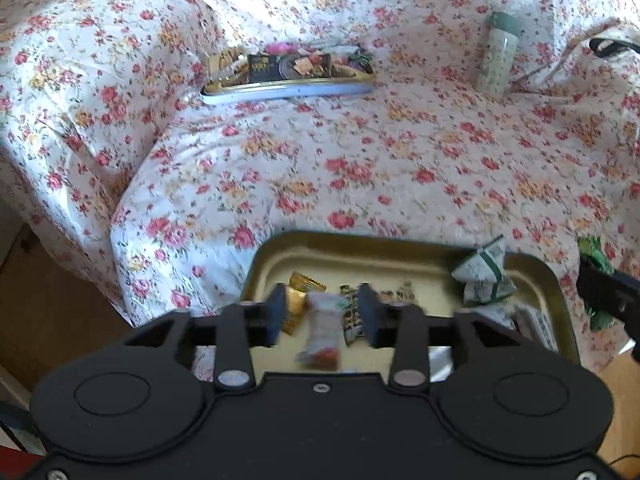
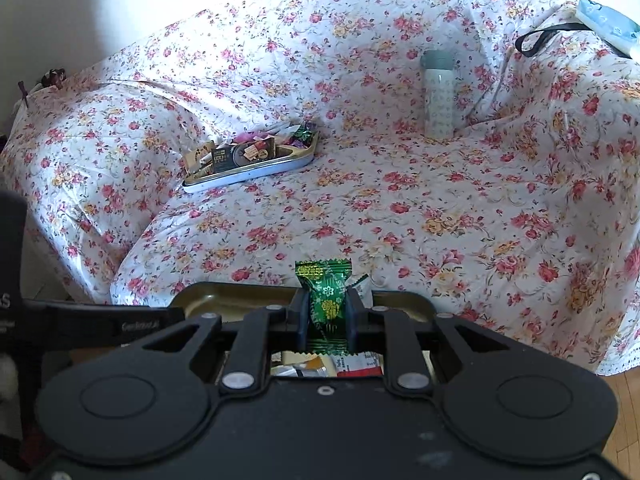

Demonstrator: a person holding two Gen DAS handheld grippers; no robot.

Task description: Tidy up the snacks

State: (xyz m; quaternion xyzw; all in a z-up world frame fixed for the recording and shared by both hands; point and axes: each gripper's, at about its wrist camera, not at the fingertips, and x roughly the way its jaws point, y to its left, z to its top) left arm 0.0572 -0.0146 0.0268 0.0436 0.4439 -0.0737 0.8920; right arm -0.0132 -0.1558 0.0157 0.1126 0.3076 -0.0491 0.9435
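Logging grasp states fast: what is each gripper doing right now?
Left gripper: open, holding nothing, above the white snack packet in the near tin.
Right gripper: closed on the green candy.

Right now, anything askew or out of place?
Mostly tidy. The far tin sits tilted on a fold of the floral cover, its wrappers heaped near the rim. The bottle stands upright. The right gripper holds a green candy; nothing spilled.
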